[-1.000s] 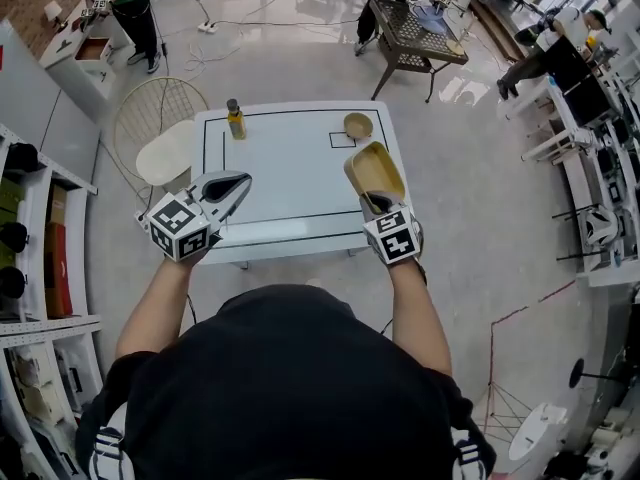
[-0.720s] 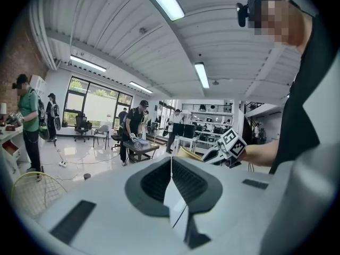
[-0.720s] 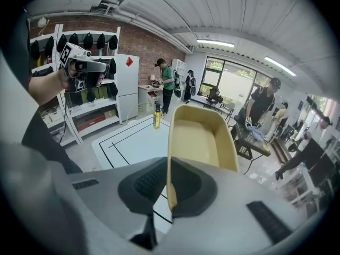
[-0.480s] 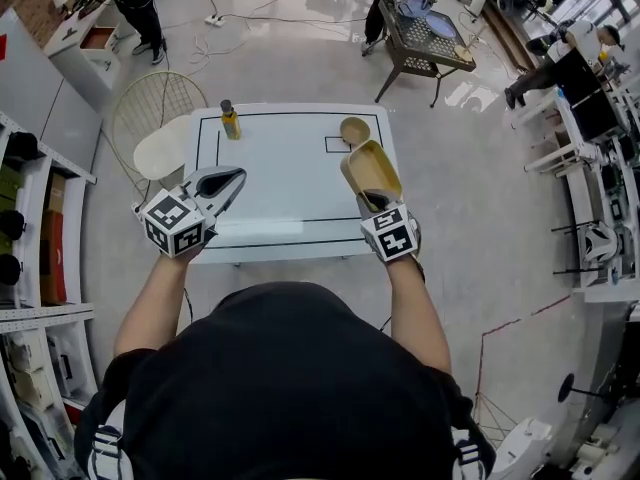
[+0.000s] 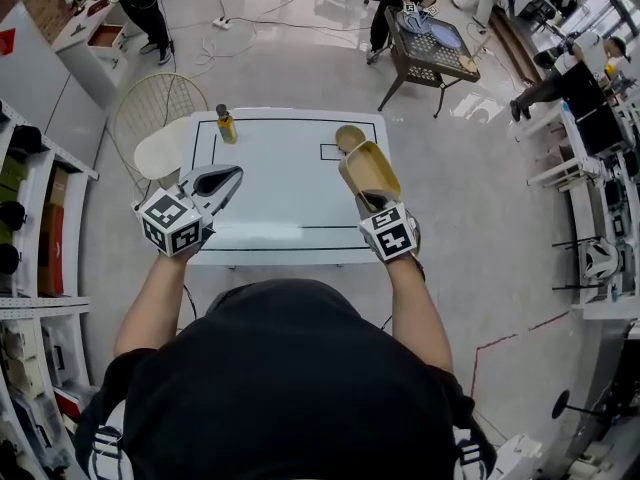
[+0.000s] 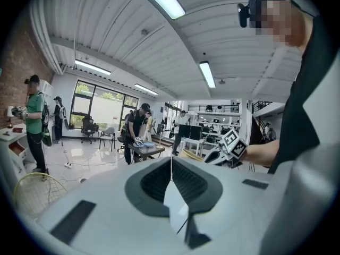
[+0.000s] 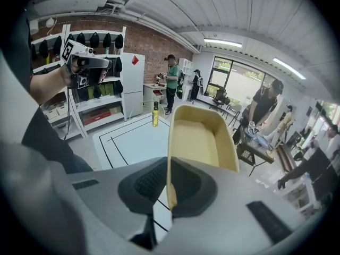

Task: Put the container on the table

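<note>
Edging forward is about all that has happened over the last second. The person has carried the tan container a little farther in over the white bench, and its far end now sits just short of the small tan bowl, where a moment ago the head view showed a clear gap between them. The grip is unchanged. The right hand-held gripper is clenched on one side wall of the container, pinching it between its jaws. The container juts out beyond them, tilted with its open side showing, and as far as I can judge it is held up in the air, not resting on the bench. The left hand-held gripper has hardly moved. It is well apart from the bowl on the person's left, jaws pressed together with nothing between them. The yellow bottle stands well across from the bowl, untouched. To my eye the carry is nearly finished but the placing is not yet done. The container still needs levelling and lowering onto bare bench on the near side of the bowl, and with so little room there a careless set-down could knock the bowl.
</note>
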Available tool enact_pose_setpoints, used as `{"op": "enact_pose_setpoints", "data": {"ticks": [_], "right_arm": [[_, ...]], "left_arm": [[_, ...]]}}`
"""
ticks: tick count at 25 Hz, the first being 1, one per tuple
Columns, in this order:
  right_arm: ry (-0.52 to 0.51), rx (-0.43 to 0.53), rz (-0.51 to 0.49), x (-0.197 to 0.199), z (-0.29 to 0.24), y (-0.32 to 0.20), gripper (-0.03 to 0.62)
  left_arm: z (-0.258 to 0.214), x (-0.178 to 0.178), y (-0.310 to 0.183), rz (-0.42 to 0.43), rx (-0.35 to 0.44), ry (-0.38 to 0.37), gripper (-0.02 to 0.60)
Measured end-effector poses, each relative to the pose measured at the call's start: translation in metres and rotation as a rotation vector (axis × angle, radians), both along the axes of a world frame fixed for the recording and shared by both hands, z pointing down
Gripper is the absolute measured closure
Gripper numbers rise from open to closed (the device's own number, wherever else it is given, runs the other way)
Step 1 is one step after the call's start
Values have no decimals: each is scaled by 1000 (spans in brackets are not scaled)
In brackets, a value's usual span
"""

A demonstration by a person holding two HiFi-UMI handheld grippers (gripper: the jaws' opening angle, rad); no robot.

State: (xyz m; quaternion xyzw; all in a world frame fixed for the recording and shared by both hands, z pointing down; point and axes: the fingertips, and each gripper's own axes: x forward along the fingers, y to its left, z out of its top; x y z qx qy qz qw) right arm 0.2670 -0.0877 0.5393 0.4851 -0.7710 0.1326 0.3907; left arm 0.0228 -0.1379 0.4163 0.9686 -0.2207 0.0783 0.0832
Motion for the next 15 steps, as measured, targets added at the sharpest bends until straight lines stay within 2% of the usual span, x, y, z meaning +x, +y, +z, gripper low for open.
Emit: {"op": "enact_pose_setpoints", "data": {"ticks": [7,15], "right_arm": [[6,2,-44,4,0,-9,580],[18,-19,-94,-7,6,-12,580]], "left_arm": [[2,6,4,-30,-4,1,574],[2,-4,11,-58,-10,-7,572]]}}
